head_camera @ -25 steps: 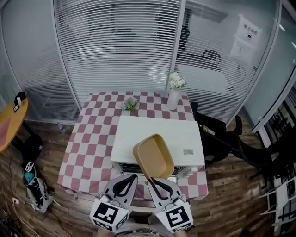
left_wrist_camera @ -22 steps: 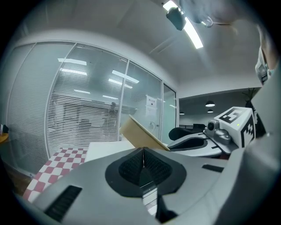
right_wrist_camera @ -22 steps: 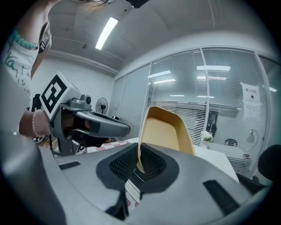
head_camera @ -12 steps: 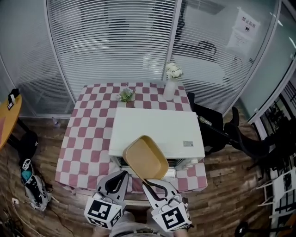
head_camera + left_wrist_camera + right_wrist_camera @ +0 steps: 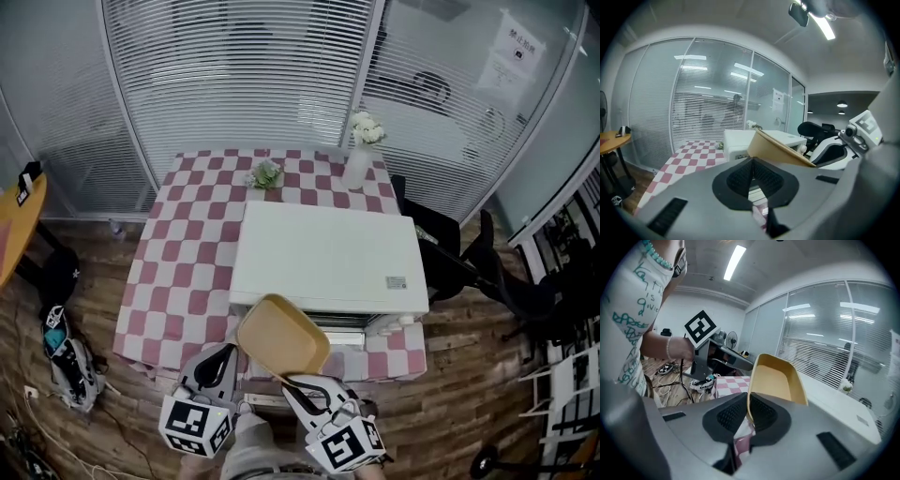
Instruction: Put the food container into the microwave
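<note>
Lowered since a second ago, the food container now hangs tilted in front of the white microwave, over the near edge of the checked table. The right gripper has its jaws clamped on the container's rim. The left gripper has its jaws pressed together, empty, just beside the container.

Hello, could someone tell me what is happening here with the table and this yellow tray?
A person holds a gripper in each hand in front of a white microwave that stands on a checkered table. The right gripper has its jaws shut on the rim of a yellow food container and holds it tilted in the air near the microwave's front. The left gripper is beside it, jaws shut and empty. The container is not yet in the microwave.
</note>
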Tool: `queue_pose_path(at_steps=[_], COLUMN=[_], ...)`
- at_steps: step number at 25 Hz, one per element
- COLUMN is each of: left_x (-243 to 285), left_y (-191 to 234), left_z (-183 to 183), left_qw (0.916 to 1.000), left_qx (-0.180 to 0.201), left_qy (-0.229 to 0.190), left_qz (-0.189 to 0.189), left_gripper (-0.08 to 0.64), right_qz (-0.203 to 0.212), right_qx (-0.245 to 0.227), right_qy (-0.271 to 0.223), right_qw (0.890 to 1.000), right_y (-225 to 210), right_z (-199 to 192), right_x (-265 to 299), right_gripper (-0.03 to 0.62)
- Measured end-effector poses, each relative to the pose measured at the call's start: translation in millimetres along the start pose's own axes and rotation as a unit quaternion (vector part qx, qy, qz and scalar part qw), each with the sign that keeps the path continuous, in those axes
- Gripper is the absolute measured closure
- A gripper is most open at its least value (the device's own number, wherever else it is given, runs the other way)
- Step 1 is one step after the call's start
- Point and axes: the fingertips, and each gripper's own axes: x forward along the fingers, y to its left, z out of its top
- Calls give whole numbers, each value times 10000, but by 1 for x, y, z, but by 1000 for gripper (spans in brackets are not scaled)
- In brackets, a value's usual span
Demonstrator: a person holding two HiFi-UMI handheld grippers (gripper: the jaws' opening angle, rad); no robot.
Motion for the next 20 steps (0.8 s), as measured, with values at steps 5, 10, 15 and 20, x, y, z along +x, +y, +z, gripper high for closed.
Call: queue_pose_path(at_steps=[5, 10, 15, 20], left_x=[-5, -2, 3, 7], left_y=[6, 9, 7, 3], left_z=[-13, -15, -17, -16], left_qw=[9998, 9998, 9997, 9997], left_qx=[-15, -55, -69, -80], left_qy=[168, 198, 224, 229], left_qz=[55, 61, 15, -41], left_gripper=[546, 546, 546, 546], right_qz=[304, 478, 585, 665], right_qx=[-26, -133, -143, -130], right_qy=[198, 407, 576, 720], right_qw=[9993, 9979, 9965, 9951], right_y=[15, 23, 24, 20], right_z=[-17, -30, -44, -56], right_x=[6, 15, 22, 28], right_gripper=[580, 580, 580, 580])
